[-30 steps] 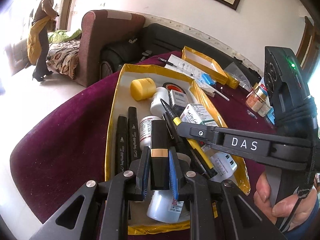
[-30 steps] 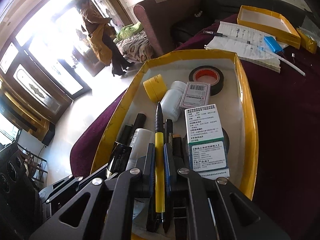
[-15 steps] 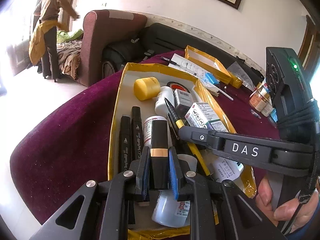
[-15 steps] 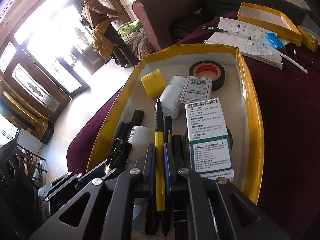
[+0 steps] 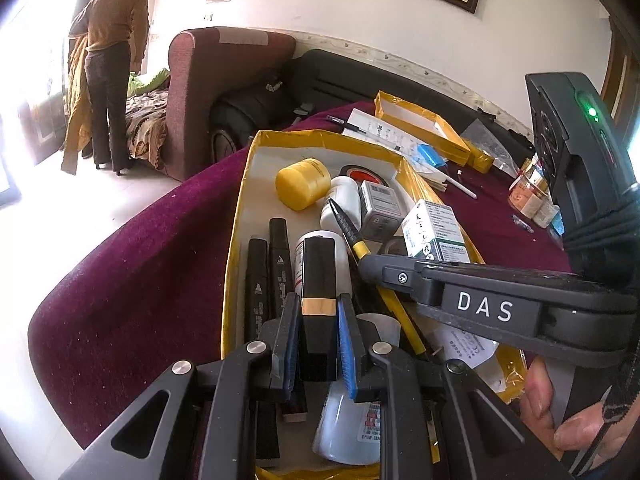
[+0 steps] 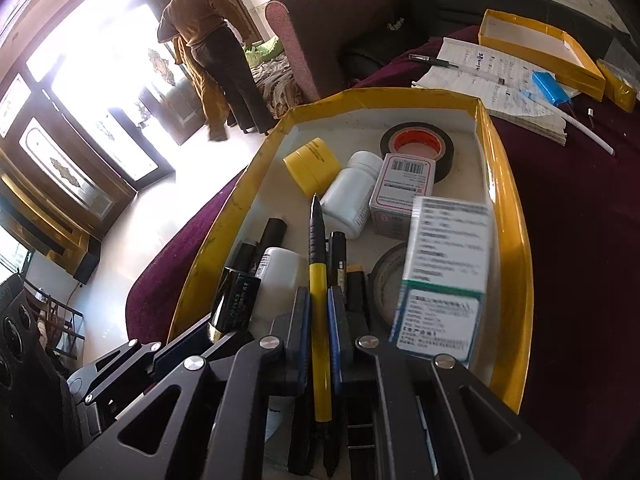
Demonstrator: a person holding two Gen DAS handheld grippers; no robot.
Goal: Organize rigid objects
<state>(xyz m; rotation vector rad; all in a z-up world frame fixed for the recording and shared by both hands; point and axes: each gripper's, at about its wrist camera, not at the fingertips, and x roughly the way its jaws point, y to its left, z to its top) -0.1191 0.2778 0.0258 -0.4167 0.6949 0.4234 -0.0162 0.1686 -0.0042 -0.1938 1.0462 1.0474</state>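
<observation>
My left gripper point(image 5: 319, 320) is shut on a black lipstick tube with a gold band point(image 5: 318, 280), held above the near end of a yellow-rimmed tray point(image 5: 236, 216). My right gripper point(image 6: 319, 312) is shut on a yellow and black pen point(image 6: 317, 272), also over the tray point(image 6: 516, 264). The right gripper shows in the left wrist view point(image 5: 368, 264), just right of the lipstick. In the tray lie two black markers point(image 5: 264, 276), white bottles point(image 6: 350, 196), a yellow cap point(image 6: 312, 164), black tape point(image 6: 416, 146) and medicine boxes point(image 6: 448, 264).
The tray sits on a maroon cloth-covered table point(image 5: 140, 280). A second yellow tray point(image 6: 540, 52), a notebook point(image 6: 492, 80), a blue pack point(image 6: 550, 86) and a white stick point(image 6: 588, 134) lie behind it. Small jars point(image 5: 532, 196) stand far right. A person point(image 5: 112, 64) stands by a sofa.
Both grippers have lifted and drawn back a little with the lipstick and the pen. The green and white medicine box has shifted and blurs. The person in the background has walked nearer the sofa.
</observation>
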